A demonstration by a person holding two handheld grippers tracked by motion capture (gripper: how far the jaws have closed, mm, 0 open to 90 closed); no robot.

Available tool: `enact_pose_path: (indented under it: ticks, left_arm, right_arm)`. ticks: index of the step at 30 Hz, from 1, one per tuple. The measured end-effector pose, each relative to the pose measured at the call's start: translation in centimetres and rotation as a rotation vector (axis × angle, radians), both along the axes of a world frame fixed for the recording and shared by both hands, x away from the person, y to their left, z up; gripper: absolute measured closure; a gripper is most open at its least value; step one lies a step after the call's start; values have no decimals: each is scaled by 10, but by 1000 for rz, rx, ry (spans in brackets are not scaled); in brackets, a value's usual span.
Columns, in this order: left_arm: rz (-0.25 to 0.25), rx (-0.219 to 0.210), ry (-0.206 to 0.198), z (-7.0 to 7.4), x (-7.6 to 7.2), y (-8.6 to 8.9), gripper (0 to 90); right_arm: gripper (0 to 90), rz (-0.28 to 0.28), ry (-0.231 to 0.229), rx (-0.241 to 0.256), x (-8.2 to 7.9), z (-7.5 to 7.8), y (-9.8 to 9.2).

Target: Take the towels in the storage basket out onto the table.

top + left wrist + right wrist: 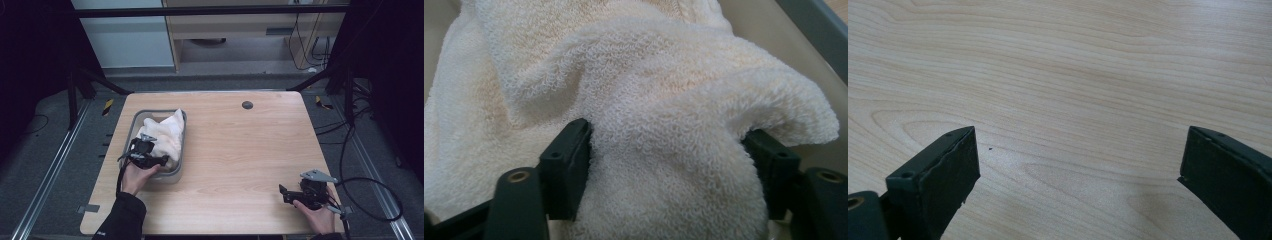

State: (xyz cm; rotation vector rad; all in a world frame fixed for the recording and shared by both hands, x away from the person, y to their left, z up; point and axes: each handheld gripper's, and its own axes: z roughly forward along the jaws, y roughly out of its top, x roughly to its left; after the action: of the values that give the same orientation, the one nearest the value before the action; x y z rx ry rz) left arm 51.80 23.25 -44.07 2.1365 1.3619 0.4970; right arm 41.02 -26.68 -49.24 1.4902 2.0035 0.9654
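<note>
1. Two black, blocky jaws of the left gripper point(666, 165) stand wide apart, with a thick fold of the cream looped terry towel point(634, 100) bulging between them and touching both; no squeeze shows.
2. That soft, crumpled towel lies heaped inside the grey rounded-rectangle plastic tub point(134, 123), spilling over its right rim.
3. Near the front right corner of the pale wood-grain table point(240, 150), the right gripper point(1078, 165) hangs wide open, holding nothing, over bare smooth boards.
</note>
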Motion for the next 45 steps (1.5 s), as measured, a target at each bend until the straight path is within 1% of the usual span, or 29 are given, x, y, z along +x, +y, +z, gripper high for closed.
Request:
enact_pose_path:
  ticks: [3,4,5,12,13,16,19,21,22,26,28,29,32,33,34,36,37,38,39,40,41,44,45]
  left_arm:
    - [-2,5,5,0,0,1,403]
    - [0,2,9,0,1,1,403]
    - [4,-1,9,0,1,2,447]
    - [21,-11,12,2,0,5,565]
    - [21,-11,12,2,0,5,572]
    - [29,-29,4,5,-2,6,593]
    - [23,-39,-2,8,-4,7,601]
    - [24,-67,-26,15,-8,10,602]
    - [24,-67,-26,15,-8,10,603]
    - [24,-100,-75,29,-15,13,606]
    - [24,-109,-96,36,-19,14,607]
    - [25,-128,-121,43,-23,15,608]
    - [35,-147,-149,51,-27,18,612]
    - [35,-147,-149,51,-27,18,613]
    - [36,-158,-156,53,-28,19,613]
    - [40,-168,-172,58,-30,23,613]
    - [40,-168,-172,58,-30,23,614]
    - [43,-176,-189,61,-32,25,614]
    - [42,-181,-192,62,-33,26,615]
    - [46,-185,-206,66,-35,28,616]
    - [46,-185,-206,66,-35,28,615]
    - [51,-196,-227,76,-40,33,615]
    - [51,-196,-227,76,-40,33,615]
  right_arm:
    - [26,-1,1,1,0,0,0]
    - [25,0,1,2,0,0,0]
    - [26,1,1,3,0,0,0]
    - [26,3,6,6,0,0,0]
    - [26,3,6,6,0,0,0]
    - [26,4,8,8,0,0,0]
    - [26,4,11,13,0,0,0]
    - [26,3,8,6,0,0,0]
    - [26,3,8,6,0,0,0]
    - [27,3,9,8,0,0,0]
    - [27,2,10,13,0,0,0]
    - [26,2,9,11,0,0,0]
    - [27,0,8,12,0,0,0]
    - [27,0,7,13,0,1,0]
    - [27,0,7,13,0,1,0]
    - [27,-2,10,18,0,1,0]
    - [27,-2,10,18,0,1,0]
    - [27,-1,7,14,0,1,0]
    - [27,-3,7,14,0,1,0]
    - [27,-3,7,13,0,1,0]
    - [27,-3,8,15,0,1,0]
    - [27,-2,8,16,0,1,0]
    - [28,-1,4,11,0,1,-1]
